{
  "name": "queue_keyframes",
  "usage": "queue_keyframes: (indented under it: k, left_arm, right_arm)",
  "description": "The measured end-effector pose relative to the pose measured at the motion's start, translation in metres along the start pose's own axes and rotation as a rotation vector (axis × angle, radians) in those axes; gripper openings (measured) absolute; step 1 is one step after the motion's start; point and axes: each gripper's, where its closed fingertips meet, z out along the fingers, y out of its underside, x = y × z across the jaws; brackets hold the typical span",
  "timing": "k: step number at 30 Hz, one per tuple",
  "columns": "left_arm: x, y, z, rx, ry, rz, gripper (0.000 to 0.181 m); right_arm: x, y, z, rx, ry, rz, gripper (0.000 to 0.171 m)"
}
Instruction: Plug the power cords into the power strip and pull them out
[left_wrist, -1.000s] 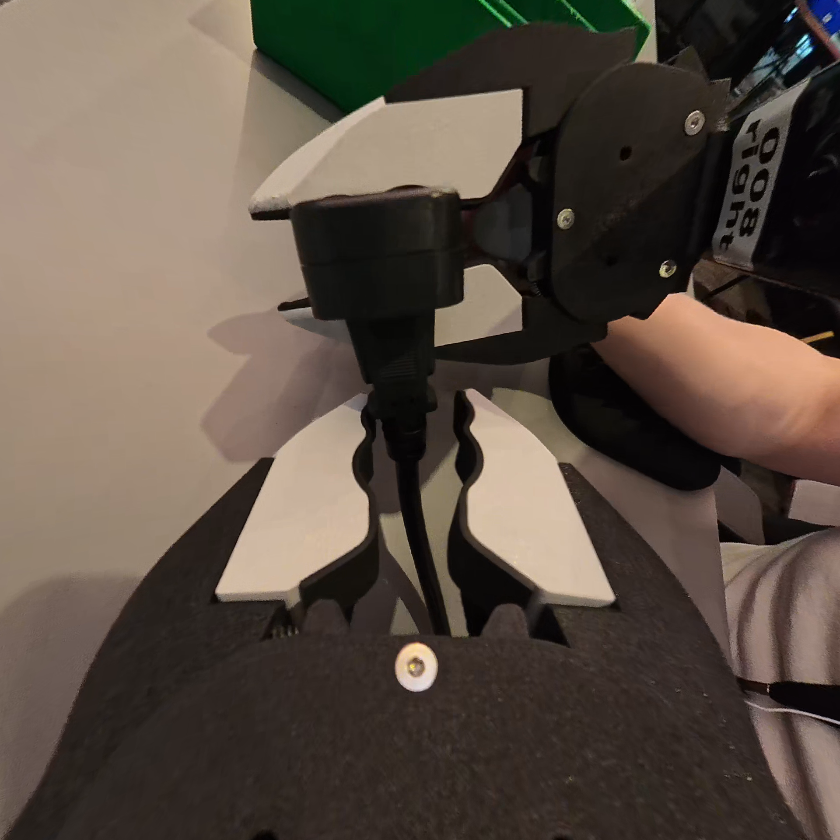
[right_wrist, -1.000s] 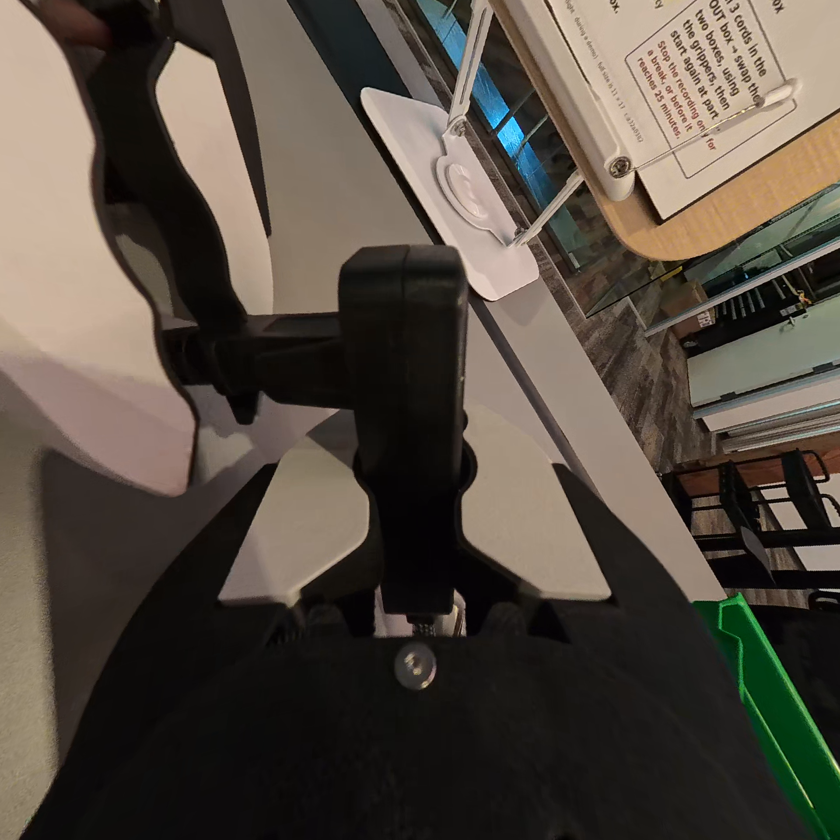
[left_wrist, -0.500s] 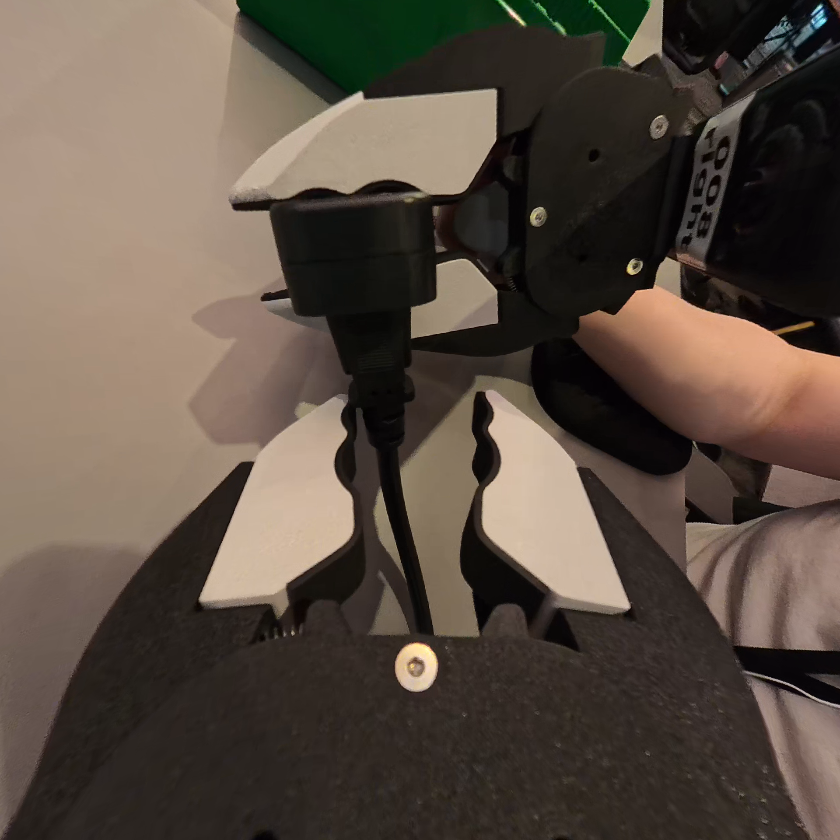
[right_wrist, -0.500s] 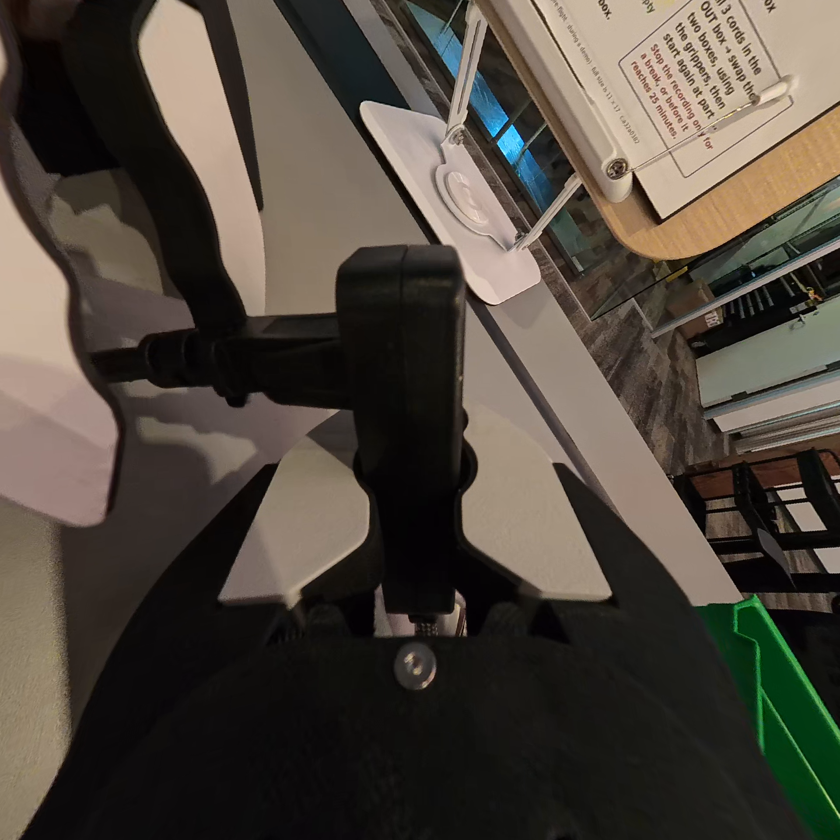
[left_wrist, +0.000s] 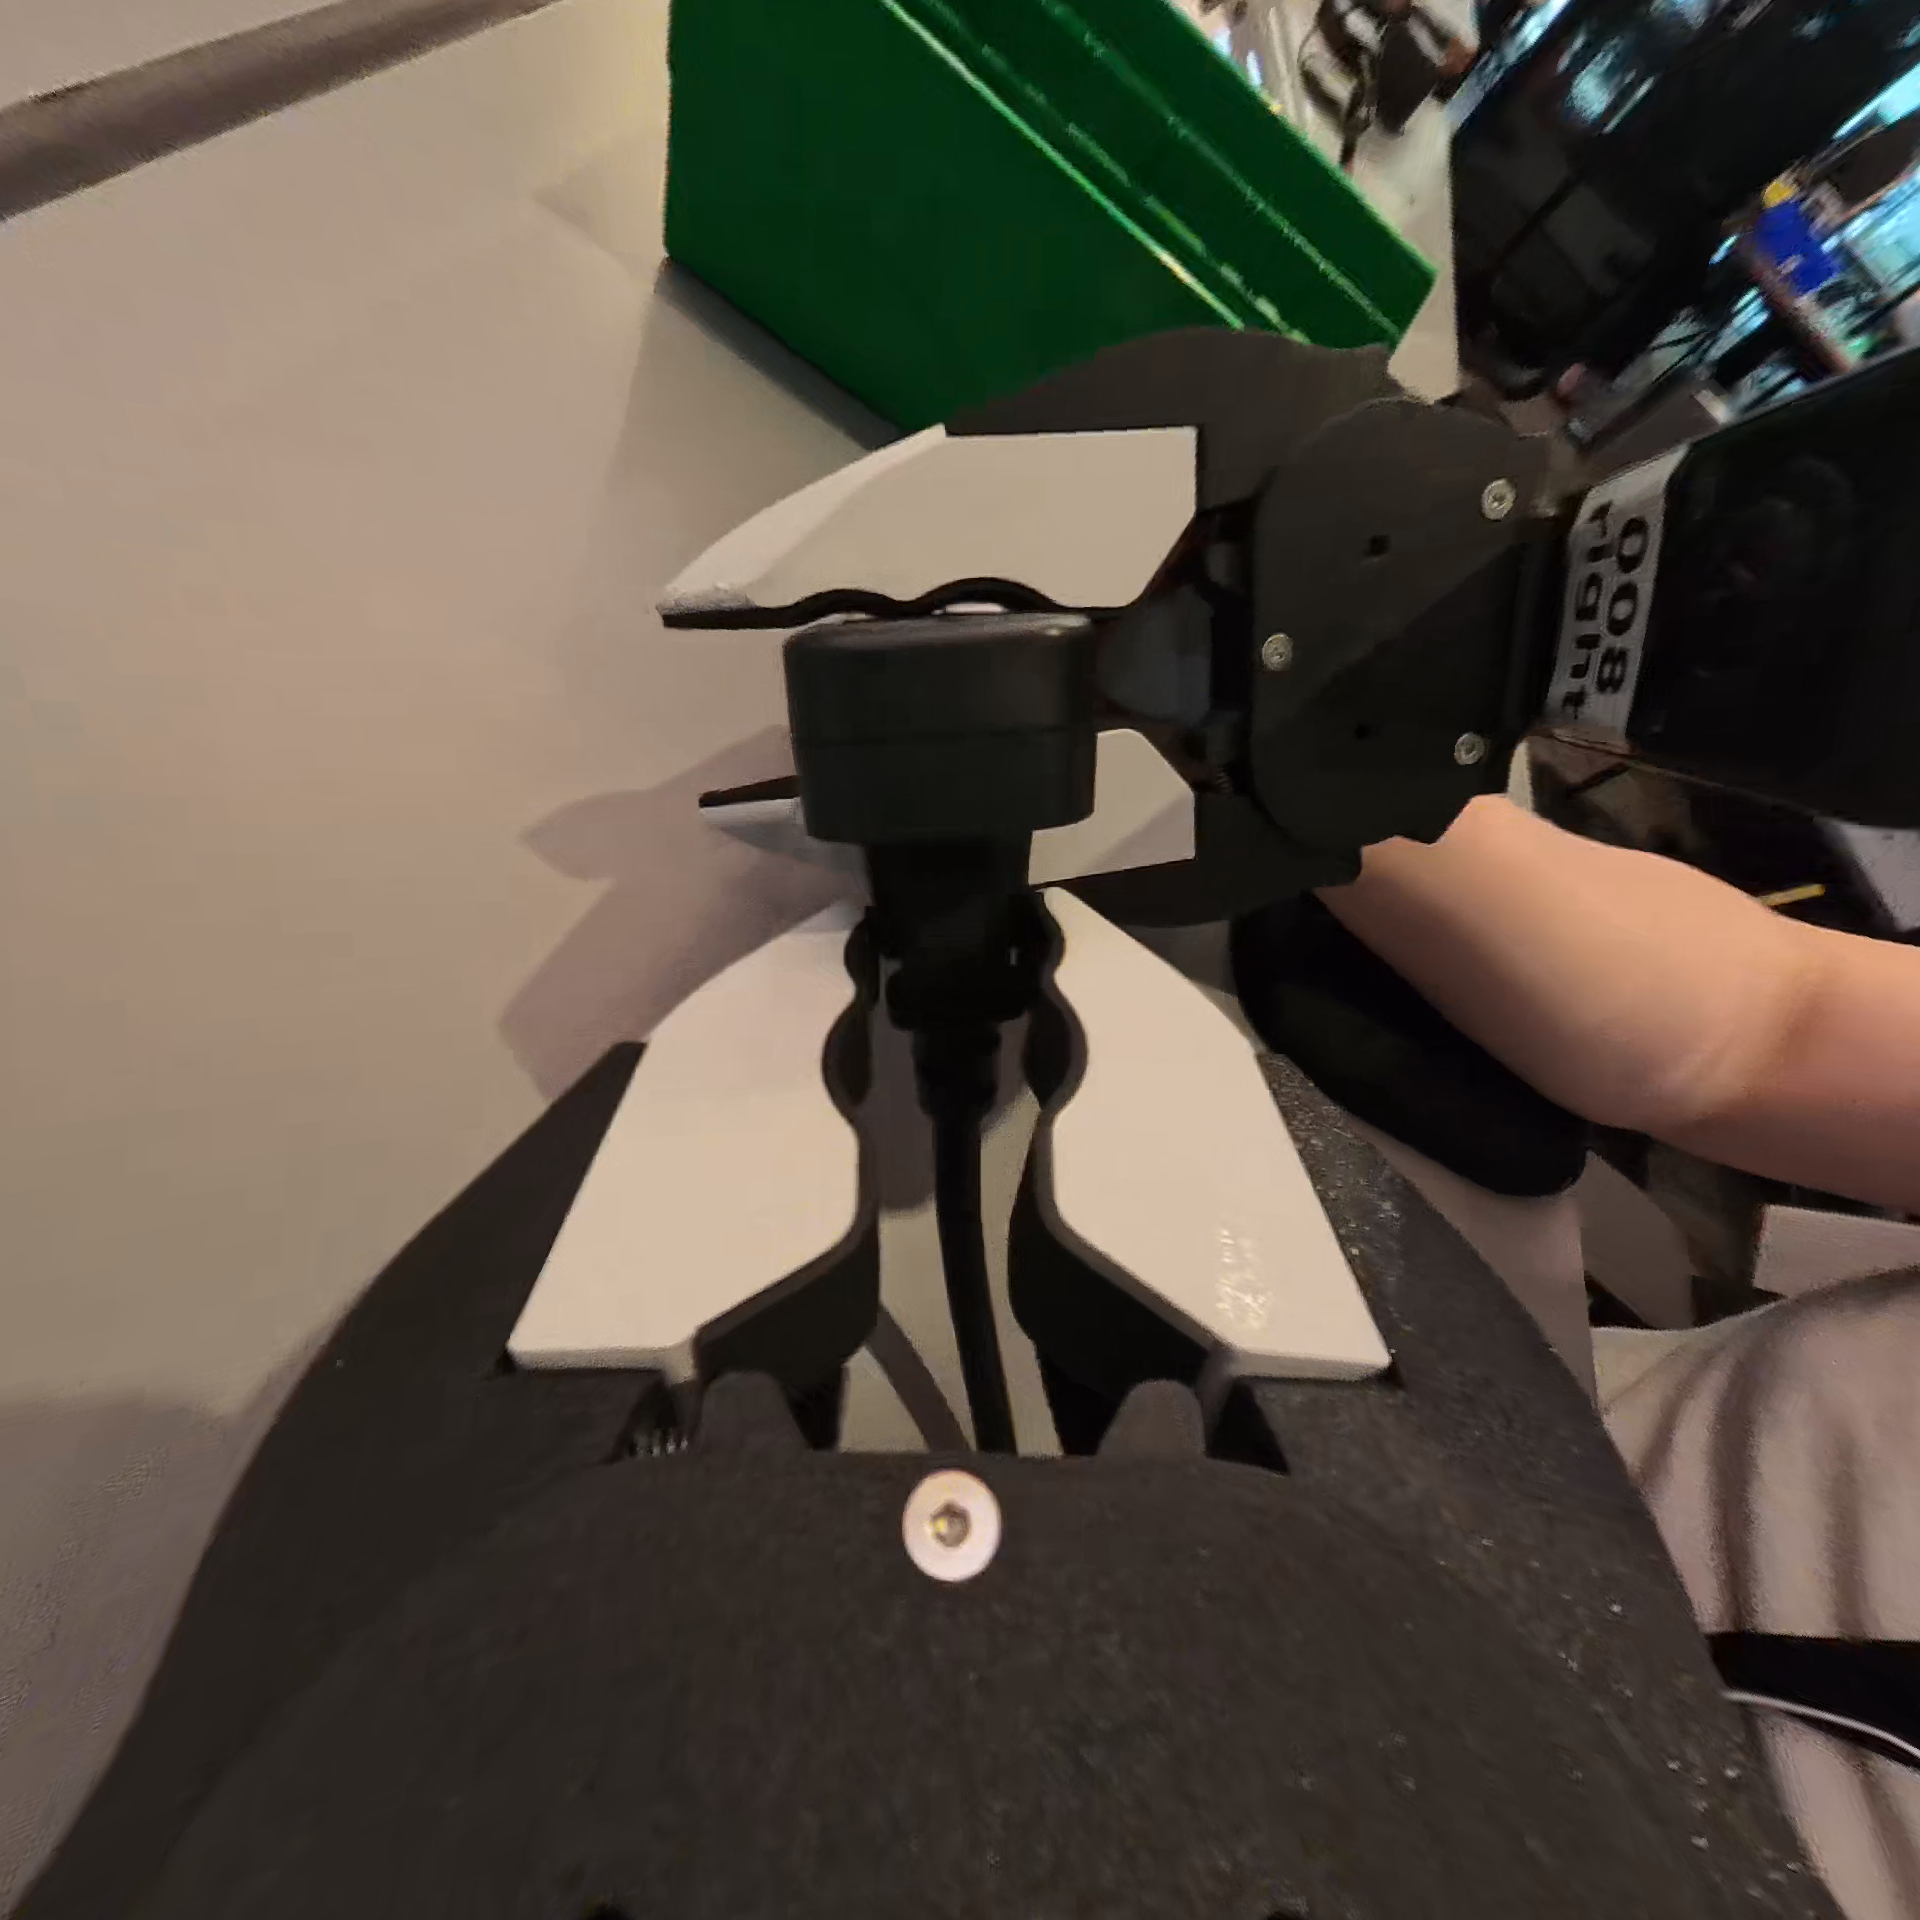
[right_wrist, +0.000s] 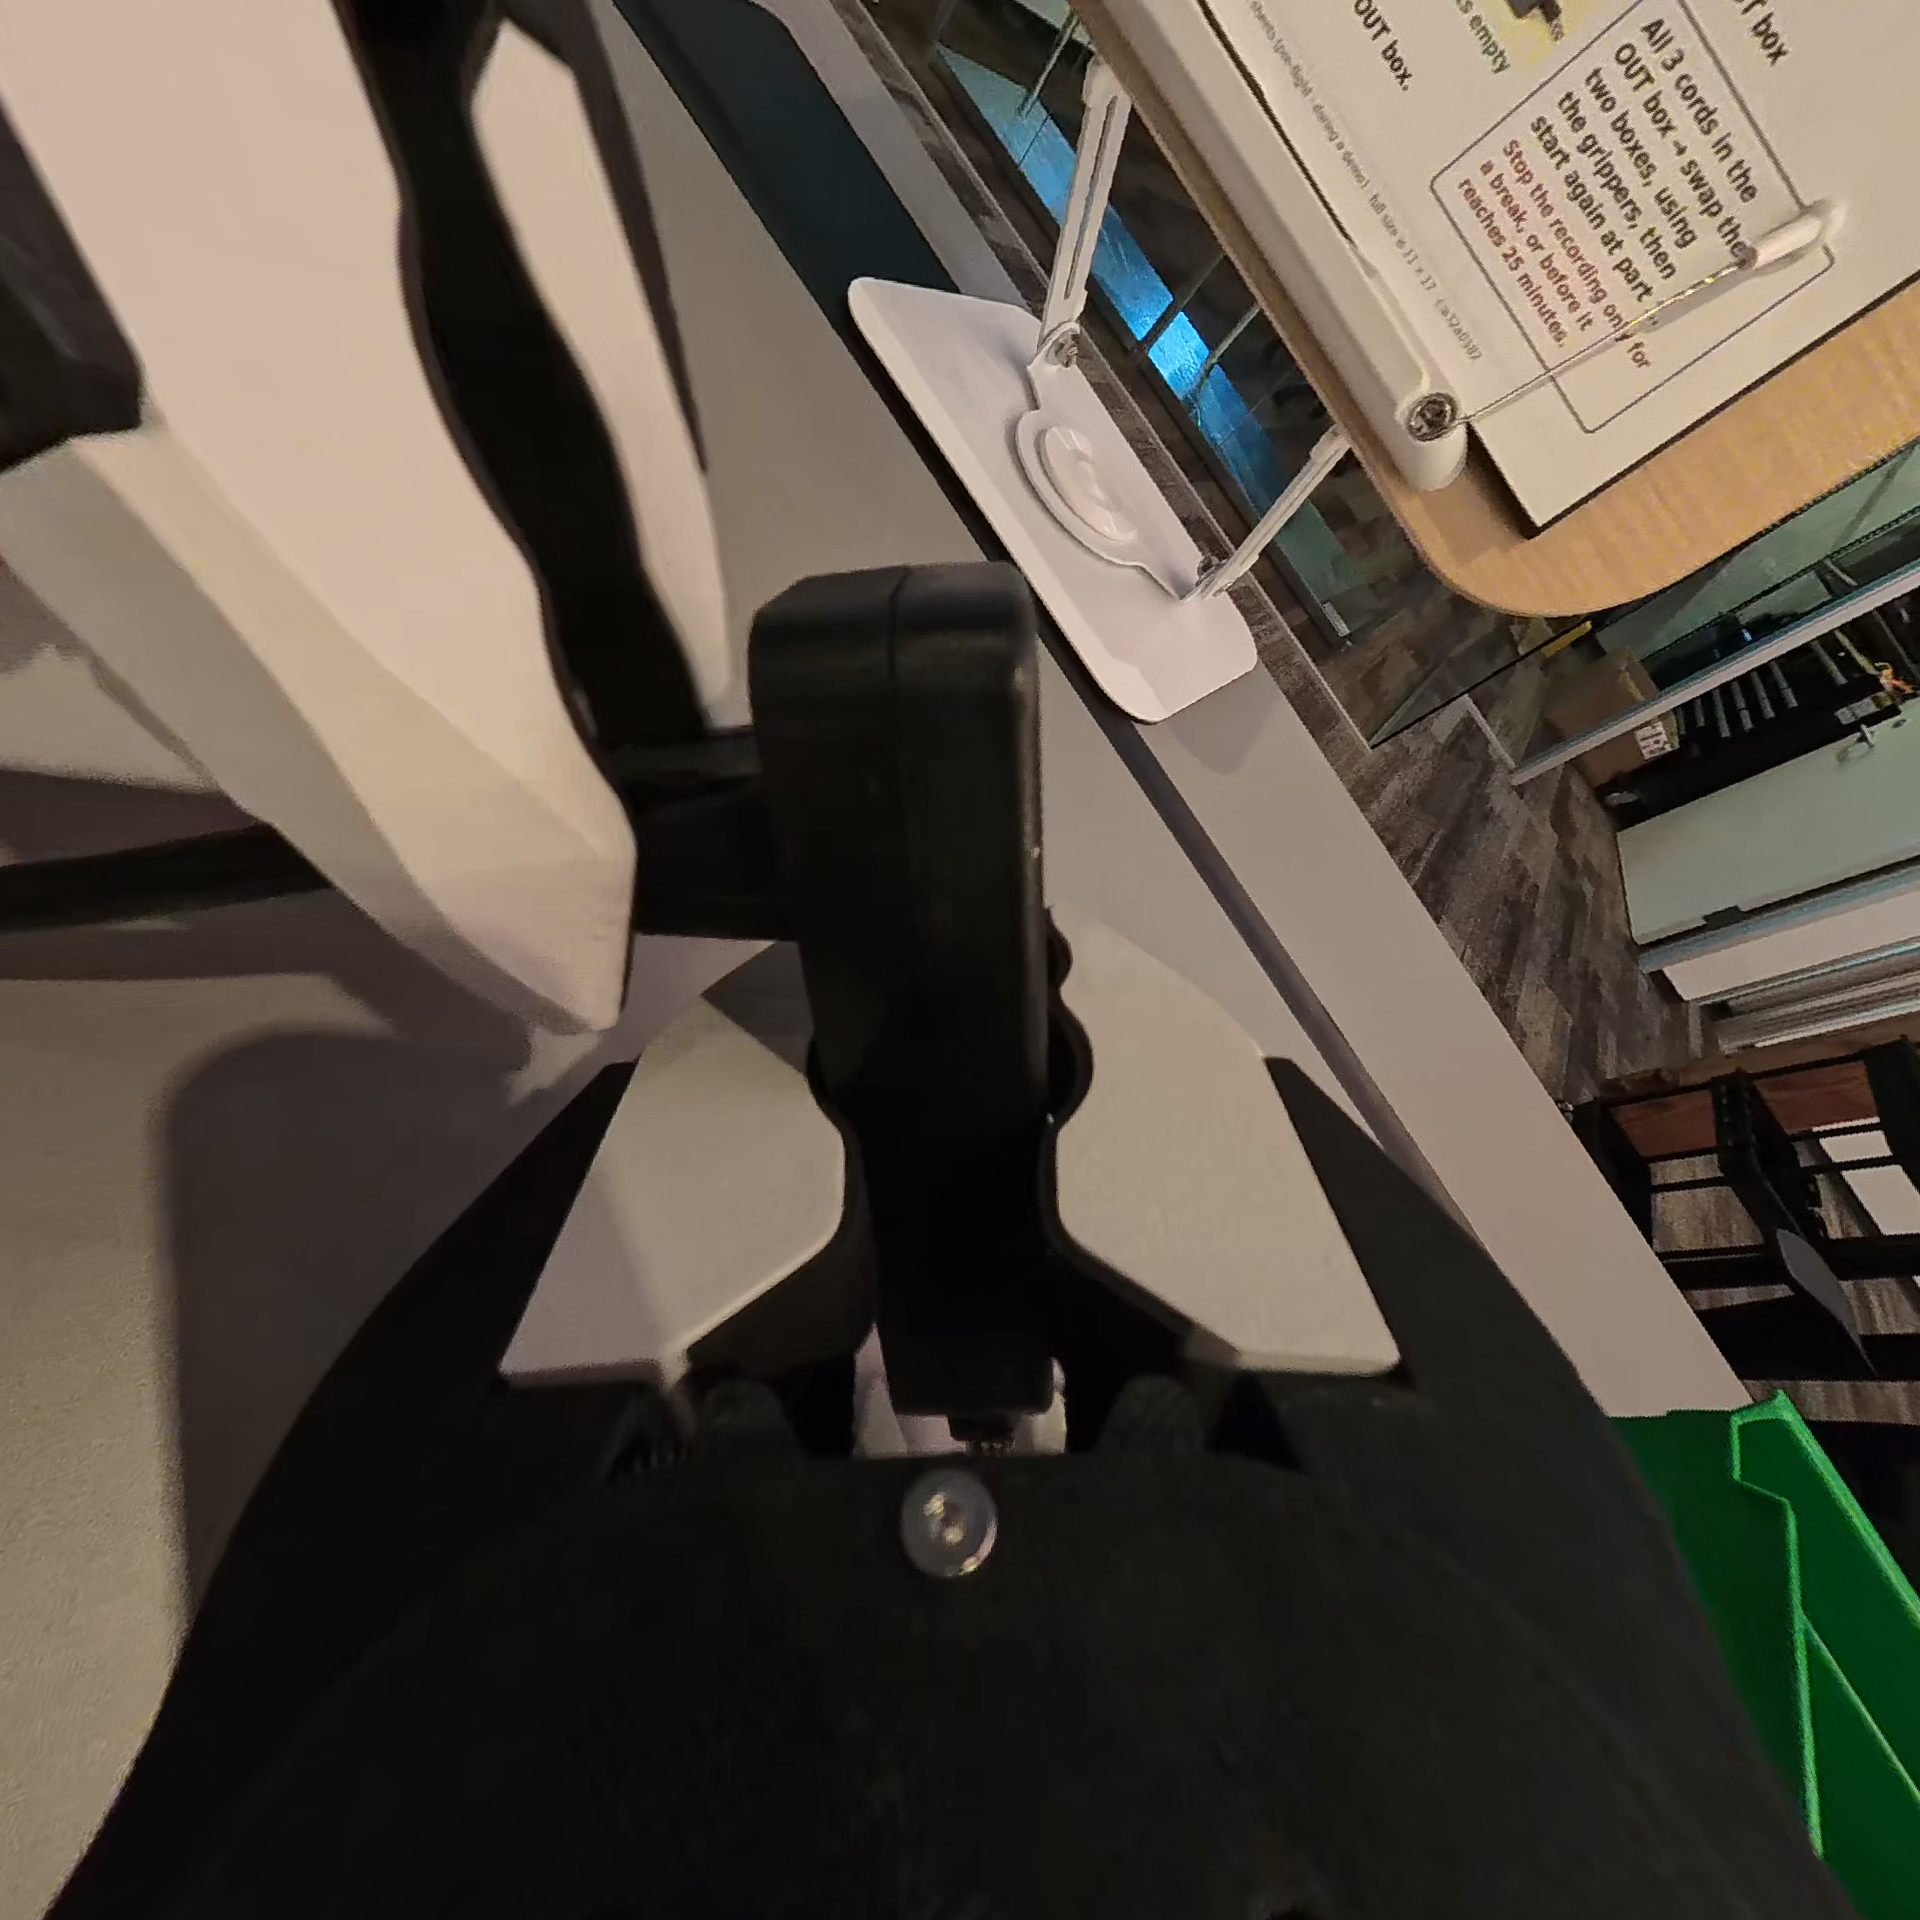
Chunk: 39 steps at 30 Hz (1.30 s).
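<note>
Pale grey table (left_wrist: 312, 623) fills the left wrist view, with a green bin (left_wrist: 935, 208) standing on it at the back. In front of the bin, held above the table, is the black plug (left_wrist: 940, 727) of the power cord, clamped top and bottom by the right gripper (left_wrist: 935, 717), which comes in from the right with a person's forearm (left_wrist: 1621, 1008) behind it. The left gripper (left_wrist: 954, 971) has its white fingers (left_wrist: 707, 1174) drawn close around the ribbed strain relief just below the plug; they seem to touch it. The black cable (left_wrist: 966, 1278) runs back between them towards the camera.

From the right wrist view, the plug (right_wrist: 914, 935) sits pinched deep between the right gripper's fingers (right_wrist: 707, 1195), edge-on. The left gripper's finger (right_wrist: 343, 623) looms at the left. A white stand (right_wrist: 1039, 488) holding an instruction sheet (right_wrist: 1610, 208) rests near the table edge. The power strip is out of view.
</note>
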Motion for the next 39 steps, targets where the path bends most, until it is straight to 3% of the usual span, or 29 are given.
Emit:
queue_keyframes:
  k: [10, 14, 19, 26, 35, 39]
  left_arm:
    - [-0.004, 0.006, 0.01, -0.007, -0.04, 0.097, 0.026]
    - [0.003, 0.005, 0.01, 0.053, 0.09, 0.042, 0.027]
    - [0.001, 0.016, 0.014, -0.053, 0.034, 0.115, 0.023]
    - [0.008, 0.025, 0.011, -0.134, -0.012, 0.274, 0.026]
    - [0.014, 0.037, 0.01, -0.216, -0.002, 0.392, 0.028]
    - [0.013, 0.02, 0.011, -0.111, 0.004, 0.243, 0.025]
  right_arm:
    - [-0.001, 0.001, 0.001, 0.003, 0.018, -0.064, 0.03]
    - [-0.001, -0.003, -0.001, 0.02, 0.027, -0.072, 0.03]
    - [-0.005, 0.005, -0.001, -0.012, 0.018, -0.124, 0.03]
    - [-0.02, 0.0, -0.008, 0.025, -0.133, -0.025, 0.033]
    - [-0.038, 0.003, -0.014, 0.029, -0.294, -0.057, 0.032]
    - [-0.021, -0.001, -0.014, 0.049, -0.169, -0.023, 0.033]
